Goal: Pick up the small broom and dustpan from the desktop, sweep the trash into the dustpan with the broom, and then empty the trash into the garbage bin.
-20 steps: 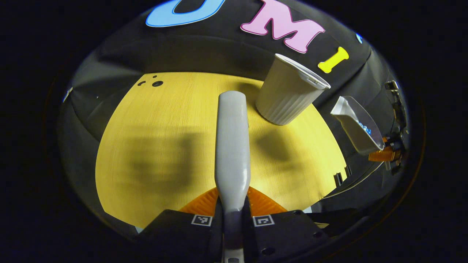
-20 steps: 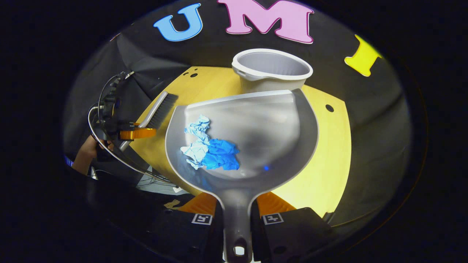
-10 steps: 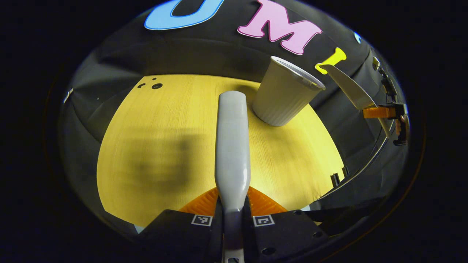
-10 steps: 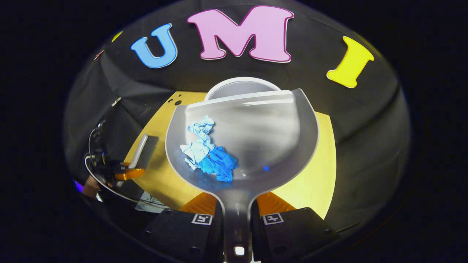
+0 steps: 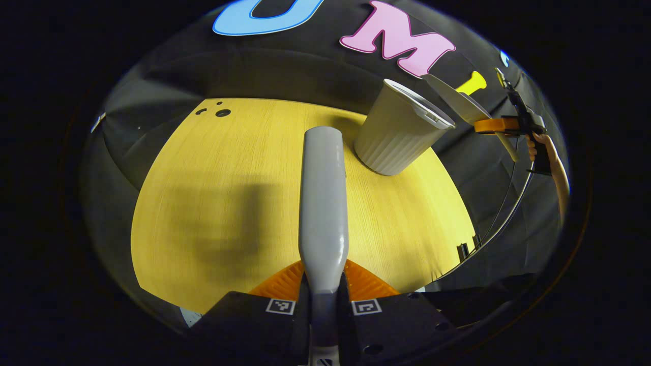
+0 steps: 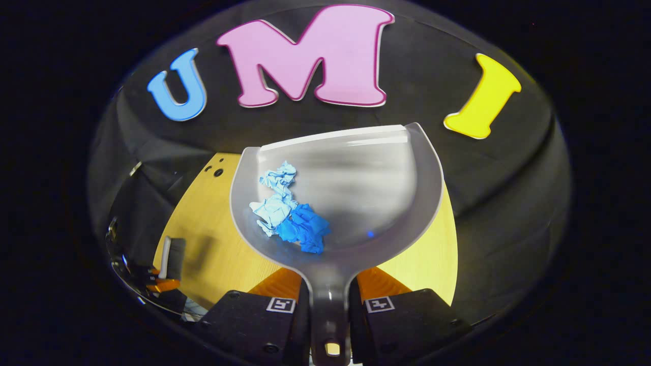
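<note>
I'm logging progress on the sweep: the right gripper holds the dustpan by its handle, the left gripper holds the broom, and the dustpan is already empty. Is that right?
Not quite: the dustpan is not empty. The right gripper view shows crumpled blue and white trash lying in it. The rest holds: the right gripper grips the dustpan handle, and the left gripper holds the broom.

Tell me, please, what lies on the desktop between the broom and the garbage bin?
Nothing: in the left gripper view, bare desktop separates the broom from the garbage bin, apart from the bin's shadow.
</note>
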A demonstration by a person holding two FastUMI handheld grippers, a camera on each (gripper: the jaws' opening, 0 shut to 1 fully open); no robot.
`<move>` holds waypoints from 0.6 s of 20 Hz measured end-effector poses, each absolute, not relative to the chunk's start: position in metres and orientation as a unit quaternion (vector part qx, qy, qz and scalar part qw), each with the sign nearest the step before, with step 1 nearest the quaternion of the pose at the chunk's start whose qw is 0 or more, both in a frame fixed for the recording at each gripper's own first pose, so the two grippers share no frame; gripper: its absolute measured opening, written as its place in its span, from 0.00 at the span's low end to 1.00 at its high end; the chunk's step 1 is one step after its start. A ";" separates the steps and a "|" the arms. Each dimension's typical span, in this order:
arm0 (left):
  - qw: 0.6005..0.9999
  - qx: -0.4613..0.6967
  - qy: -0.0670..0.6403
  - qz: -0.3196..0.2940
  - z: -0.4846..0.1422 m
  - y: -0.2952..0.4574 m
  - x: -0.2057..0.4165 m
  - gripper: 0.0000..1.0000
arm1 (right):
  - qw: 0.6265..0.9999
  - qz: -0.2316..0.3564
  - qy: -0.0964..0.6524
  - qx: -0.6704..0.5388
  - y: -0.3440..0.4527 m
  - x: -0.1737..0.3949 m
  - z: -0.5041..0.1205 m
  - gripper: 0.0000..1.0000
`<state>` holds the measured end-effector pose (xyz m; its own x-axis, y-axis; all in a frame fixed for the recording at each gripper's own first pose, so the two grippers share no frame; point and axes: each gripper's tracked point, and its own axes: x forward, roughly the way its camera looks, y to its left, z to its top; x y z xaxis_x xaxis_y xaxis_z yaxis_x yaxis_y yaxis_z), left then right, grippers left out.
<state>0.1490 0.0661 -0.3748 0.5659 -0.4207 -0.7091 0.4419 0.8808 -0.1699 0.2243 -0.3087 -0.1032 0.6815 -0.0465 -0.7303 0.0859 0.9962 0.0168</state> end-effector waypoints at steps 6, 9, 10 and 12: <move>0.883 0.014 0.402 -0.242 -0.377 0.070 0.153 0.26 | 0.916 -0.083 0.388 -0.052 -0.332 0.251 -0.123 0.35; 0.883 0.023 0.403 -0.238 -0.381 0.075 0.157 0.29 | 0.914 -0.095 0.374 -0.126 -0.339 0.254 -0.122 0.35; 0.883 0.026 0.403 -0.238 -0.381 0.077 0.157 0.29 | 0.912 -0.100 0.369 -0.149 -0.340 0.254 -0.121 0.35; 0.882 0.027 0.406 -0.238 -0.383 0.080 0.156 0.26 | 0.908 -0.105 0.360 -0.186 -0.339 0.256 -0.123 0.35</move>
<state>0.1556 0.0802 -0.3833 0.5568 -0.3983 -0.7289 0.4419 0.8851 -0.1461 0.2564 -0.3389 -0.1229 0.7188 -0.3253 -0.6144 0.0573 0.9085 -0.4140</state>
